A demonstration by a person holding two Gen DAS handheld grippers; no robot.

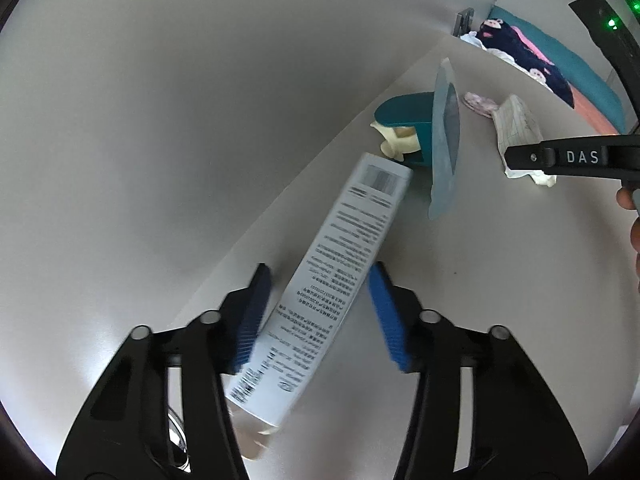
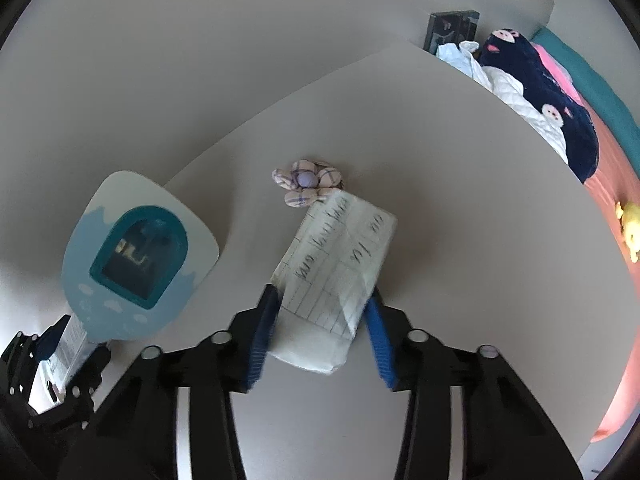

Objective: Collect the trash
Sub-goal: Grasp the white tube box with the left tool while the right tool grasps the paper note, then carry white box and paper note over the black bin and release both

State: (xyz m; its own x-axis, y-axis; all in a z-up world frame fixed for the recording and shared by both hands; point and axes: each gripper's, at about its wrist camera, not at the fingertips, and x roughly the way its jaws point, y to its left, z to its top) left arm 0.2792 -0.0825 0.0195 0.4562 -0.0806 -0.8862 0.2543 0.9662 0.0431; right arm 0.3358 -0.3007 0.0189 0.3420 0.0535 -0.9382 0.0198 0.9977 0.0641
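Two grippers are each closing on trash: the left gripper [image 1: 320, 312] is pinching a long white printed cardboard box [image 1: 320, 280] lying slantwise between its blue pads. The right gripper [image 2: 320, 332] is squeezing a folded white paper packet with a ruled, handwritten sheet [image 2: 332, 280], which is sitting between its jaws on the pale tabletop [image 2: 460, 220].

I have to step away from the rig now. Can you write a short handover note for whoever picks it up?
Left claw: pads against the white printed carton box on the white table.
Right claw: closed on the folded white paper with handwritten grid.
Done: both pieces gripped. No bin in view.
Left: lift and bin them. The checked fabric flower and blue-and-teal mirror stand stay untouched.
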